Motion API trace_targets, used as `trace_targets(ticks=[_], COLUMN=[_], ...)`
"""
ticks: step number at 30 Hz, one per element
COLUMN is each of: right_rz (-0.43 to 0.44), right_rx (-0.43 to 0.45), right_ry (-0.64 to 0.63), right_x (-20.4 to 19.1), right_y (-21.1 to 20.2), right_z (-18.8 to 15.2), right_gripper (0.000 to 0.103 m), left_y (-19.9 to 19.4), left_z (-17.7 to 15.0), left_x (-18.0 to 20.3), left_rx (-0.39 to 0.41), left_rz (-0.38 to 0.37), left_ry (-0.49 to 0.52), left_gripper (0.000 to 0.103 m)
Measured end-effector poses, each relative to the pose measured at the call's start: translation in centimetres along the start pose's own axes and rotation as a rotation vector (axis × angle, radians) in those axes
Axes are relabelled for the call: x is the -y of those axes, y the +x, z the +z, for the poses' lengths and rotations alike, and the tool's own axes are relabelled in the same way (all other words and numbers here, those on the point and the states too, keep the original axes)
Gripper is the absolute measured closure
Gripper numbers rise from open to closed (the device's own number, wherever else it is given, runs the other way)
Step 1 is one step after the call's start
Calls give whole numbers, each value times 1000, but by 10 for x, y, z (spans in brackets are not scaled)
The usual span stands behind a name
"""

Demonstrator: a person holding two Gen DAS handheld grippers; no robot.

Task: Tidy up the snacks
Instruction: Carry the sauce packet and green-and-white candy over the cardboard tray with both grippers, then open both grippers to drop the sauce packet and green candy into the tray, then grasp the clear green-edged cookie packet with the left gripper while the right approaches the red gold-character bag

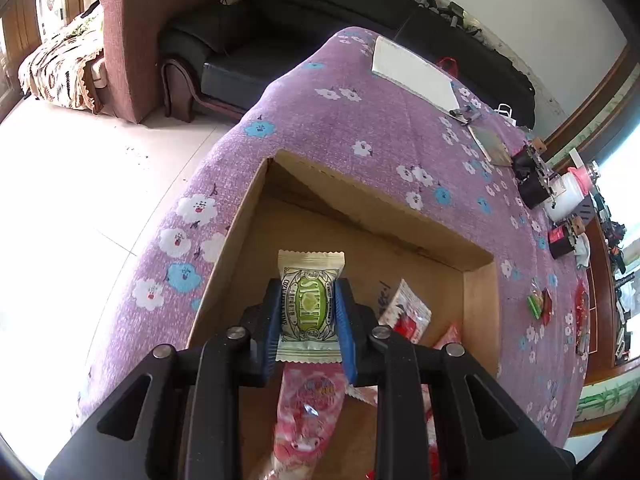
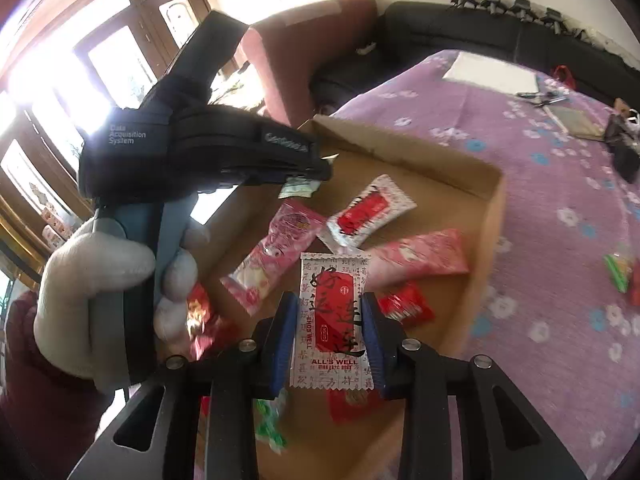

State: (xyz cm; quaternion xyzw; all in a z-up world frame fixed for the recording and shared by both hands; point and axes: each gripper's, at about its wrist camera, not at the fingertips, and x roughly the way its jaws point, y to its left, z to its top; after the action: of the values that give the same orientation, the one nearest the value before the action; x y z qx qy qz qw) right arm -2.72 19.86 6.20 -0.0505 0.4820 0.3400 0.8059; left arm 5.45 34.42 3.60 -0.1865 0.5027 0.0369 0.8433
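**Mei:** Over the cardboard box (image 1: pixel 476 276), in the left wrist view, the left hand-held gripper (image 1: pixel 308 312) is clamped on a green-and-cream snack packet (image 1: pixel 309 307), the blue pads pressing both its sides. The packet hangs above the box floor, not yet set down.

**Tom:** What's already in the box from that angle?

**Mei:** A pink packet (image 1: pixel 310 404) lies directly below the held one, and a red-and-white packet (image 1: pixel 404 312) sits to its right. Out on the purple flowered worktop (image 1: pixel 360 120), near its right edge, a few small wrapped sweets (image 1: pixel 540 304) lie loose. So I'd judge the sorting well under way but unfinished.

**Tom:** And the right wrist view?

**Mei:** Same story. The right hand-held gripper (image 2: pixel 330 328) is closed on a white-and-red packet reading "ALL'S WELL" (image 2: pixel 334 320), gripped at both long edges and held over the box. Inside I count two pink packets, a red-and-white one, and small red sweets (image 2: pixel 406 306). A green sweet (image 2: pixel 270 424) shows blurred under the right gripper; I can't tell what it rests on.

**Tom:** Anything still outside?

**Mei:** A green sweet (image 2: pixel 618 272) on the worktop to the right, well apart from the box. The gloved left hand (image 2: pixel 100 292) holds its tool at the box's left side.

**Tom:** So two packets to release, then the strays.

**Mei:** That's my reading.
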Motion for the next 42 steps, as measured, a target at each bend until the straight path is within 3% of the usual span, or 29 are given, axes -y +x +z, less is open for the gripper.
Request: trace_targets(ticks=[4,6,9,19,23,28,42], right_rz=[1,1,4,-14,-25,-51,-167], right_rx=[-1,10,24,108,126,135,184], right_ry=[-7,-9,-7,38,84,139,279], right_x=[-1,0,2,22,39,63,146], right_y=[10,8,3,-38,-54,-74,-132], right_z=[2,2,2,-12,-27,-53,-114], right_gripper=[67,66,55,54,53,53,52], left_y=[1,0,-4,-48,-65,-82,-115], left_z=[-1,0,0,-20,-42,-77,-142], left_x=[2,1,0,21,49,93,173], left_rx=[-2,-7,-7,56,85,153,273], left_rz=[11,-3,-18,-25,16,117,168], left_ry=[21,19,2,37,118,264,435], left_gripper=[80,75,66,66,66,66,66])
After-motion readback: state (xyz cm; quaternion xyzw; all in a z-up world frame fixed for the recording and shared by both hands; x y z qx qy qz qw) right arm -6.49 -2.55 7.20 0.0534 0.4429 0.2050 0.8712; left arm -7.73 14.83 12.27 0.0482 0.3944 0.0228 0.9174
